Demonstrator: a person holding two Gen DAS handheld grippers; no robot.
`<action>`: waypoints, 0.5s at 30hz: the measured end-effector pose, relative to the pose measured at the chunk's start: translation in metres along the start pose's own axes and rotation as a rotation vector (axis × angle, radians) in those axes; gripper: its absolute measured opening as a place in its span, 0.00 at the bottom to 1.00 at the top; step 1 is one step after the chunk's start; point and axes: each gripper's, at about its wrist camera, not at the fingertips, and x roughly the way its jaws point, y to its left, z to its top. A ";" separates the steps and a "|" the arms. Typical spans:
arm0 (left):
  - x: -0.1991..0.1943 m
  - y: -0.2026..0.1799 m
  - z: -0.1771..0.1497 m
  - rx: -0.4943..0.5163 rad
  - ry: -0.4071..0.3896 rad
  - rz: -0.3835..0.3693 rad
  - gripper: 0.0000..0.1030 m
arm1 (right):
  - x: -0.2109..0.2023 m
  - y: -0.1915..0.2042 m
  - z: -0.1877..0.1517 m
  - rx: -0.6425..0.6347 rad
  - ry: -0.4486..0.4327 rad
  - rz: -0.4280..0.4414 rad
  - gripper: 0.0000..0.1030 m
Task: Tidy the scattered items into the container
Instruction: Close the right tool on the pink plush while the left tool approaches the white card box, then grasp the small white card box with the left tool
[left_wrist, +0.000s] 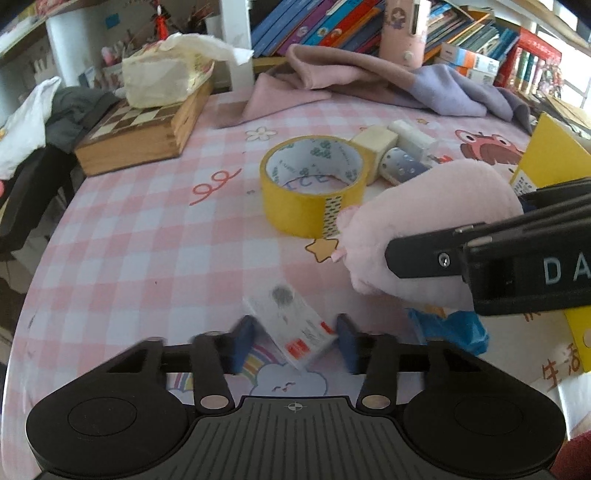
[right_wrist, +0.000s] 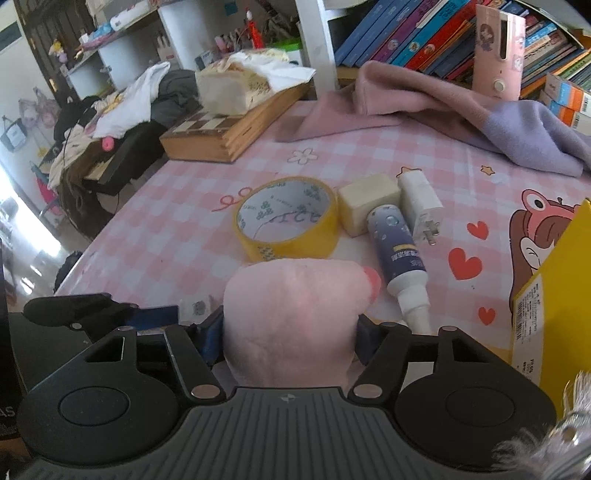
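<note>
My left gripper (left_wrist: 295, 343) is shut on a small white box (left_wrist: 295, 328) with a red label, low over the pink checked tablecloth. My right gripper (right_wrist: 290, 332) is shut on a pink plush toy (right_wrist: 291, 310); in the left wrist view it reaches in from the right with the plush toy (left_wrist: 424, 229). Behind the toy lie a yellow tape roll (right_wrist: 288, 247), a cream block (right_wrist: 365, 203), a white charger (right_wrist: 419, 203) and a blue spray bottle (right_wrist: 395, 243). A yellow cardboard box (right_wrist: 554, 288) stands at the right edge.
A wooden chess box (left_wrist: 140, 136) with a tissue pack on it sits at the back left. A pink and purple cloth (left_wrist: 369, 81) lies in front of shelved books. A blue wrapper (left_wrist: 450, 328) lies near the yellow box. The table edge curves along the left.
</note>
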 end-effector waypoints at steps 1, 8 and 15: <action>-0.001 0.001 0.000 -0.001 0.000 -0.004 0.29 | -0.001 0.000 0.001 0.000 -0.006 -0.002 0.62; -0.014 0.000 -0.004 0.004 -0.034 -0.012 0.28 | -0.013 0.007 0.000 -0.018 -0.045 -0.001 0.62; -0.024 0.001 -0.012 0.008 -0.032 -0.012 0.28 | -0.019 0.010 -0.004 -0.017 -0.060 -0.004 0.62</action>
